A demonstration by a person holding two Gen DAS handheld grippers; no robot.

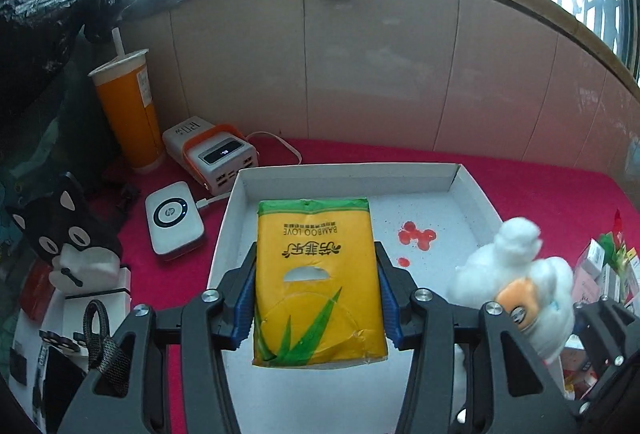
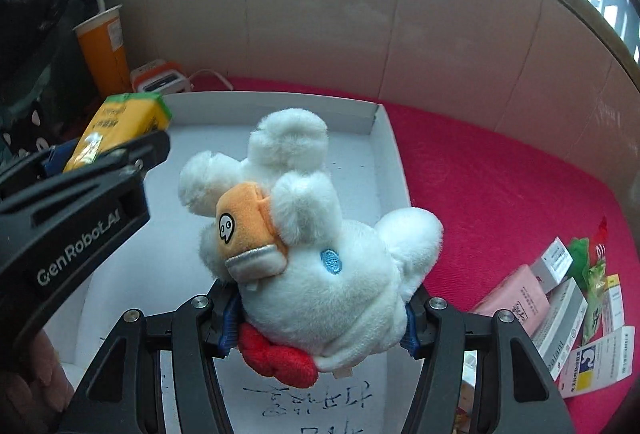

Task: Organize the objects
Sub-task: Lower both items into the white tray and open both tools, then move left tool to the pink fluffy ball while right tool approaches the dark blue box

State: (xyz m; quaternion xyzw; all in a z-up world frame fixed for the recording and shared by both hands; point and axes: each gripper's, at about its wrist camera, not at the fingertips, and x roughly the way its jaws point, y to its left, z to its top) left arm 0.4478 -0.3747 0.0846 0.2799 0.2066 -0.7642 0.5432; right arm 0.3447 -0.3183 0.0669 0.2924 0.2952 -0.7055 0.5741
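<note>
My left gripper (image 1: 316, 290) is shut on a yellow tissue pack (image 1: 316, 274) with green leaf print, held over the left half of a shallow white box (image 1: 472, 202). The pack also shows in the right wrist view (image 2: 120, 122). My right gripper (image 2: 316, 318) is shut on a white plush toy (image 2: 320, 254) with an orange backpack and red bow, held over the white box (image 2: 384, 138). The plush also shows in the left wrist view (image 1: 516, 266) at the box's right side. The left gripper's body shows in the right wrist view (image 2: 72, 214).
Red stains (image 1: 416, 238) mark the box floor. An orange cup (image 1: 128, 110), a power bank (image 1: 216, 158), a white round-button device (image 1: 172, 222) and a black cat figure (image 1: 68, 234) stand left of the box. Several small boxes and packets (image 2: 560, 310) lie on the red cloth (image 2: 500, 174) at right. A cardboard wall (image 1: 380, 74) stands behind.
</note>
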